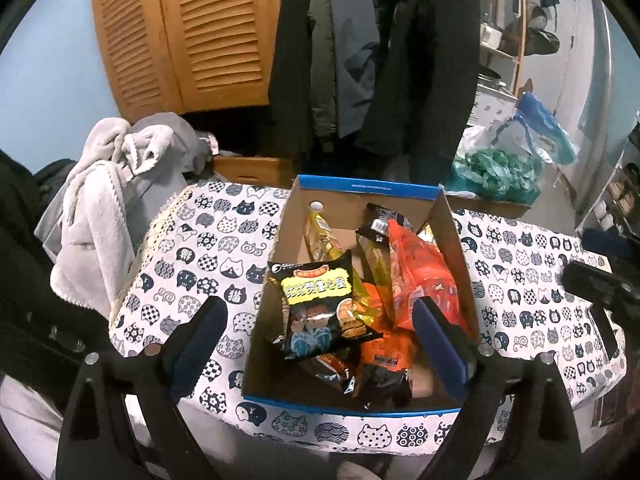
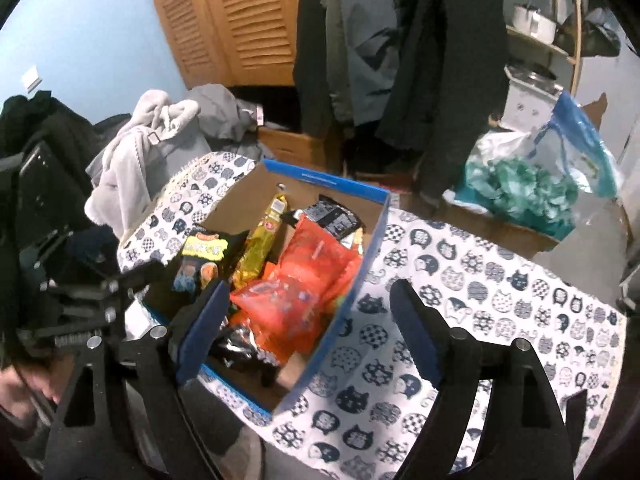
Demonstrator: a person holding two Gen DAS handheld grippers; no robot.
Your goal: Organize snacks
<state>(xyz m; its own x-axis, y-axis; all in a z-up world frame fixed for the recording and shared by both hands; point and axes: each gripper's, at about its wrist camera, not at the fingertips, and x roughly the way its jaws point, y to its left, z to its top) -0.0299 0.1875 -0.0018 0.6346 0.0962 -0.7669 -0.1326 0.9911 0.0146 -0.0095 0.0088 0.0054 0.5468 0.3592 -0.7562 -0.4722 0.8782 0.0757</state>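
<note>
Left of the cardboard box [image 1: 272, 280], a grey fleece garment [image 1: 100, 208] is lying heaped past the edge of the tabletop [image 1: 192, 248], which is wearing a white cloth printed with cat faces. The left gripper [image 1: 316, 340] is hovering over the near half of the box with its fingers spread wide apart and nothing between them, one finger showing over the cloth just left of the box and the other over the box's right side. Inside the box, a black snack bag with yellow lettering [image 1: 320, 308] is lying on top at the near left, tilted against the left wall. Behind it a yellow packet [image 1: 320, 236] is leaning toward the far wall. Right of that, a large orange-red snack bag [image 1: 424, 276] is filling the right side of the box, with a small black packet [image 1: 376, 228] sitting at its far end. In the right wrist view, the right gripper [image 2: 308, 324] is hanging over the box's near right corner, also wide apart and holding nothing, its left finger showing over the snacks and its right finger over the cloth right of the box. Beyond the box to the right, a blue plastic bag [image 2: 576, 148] is sitting off the tabletop.
</note>
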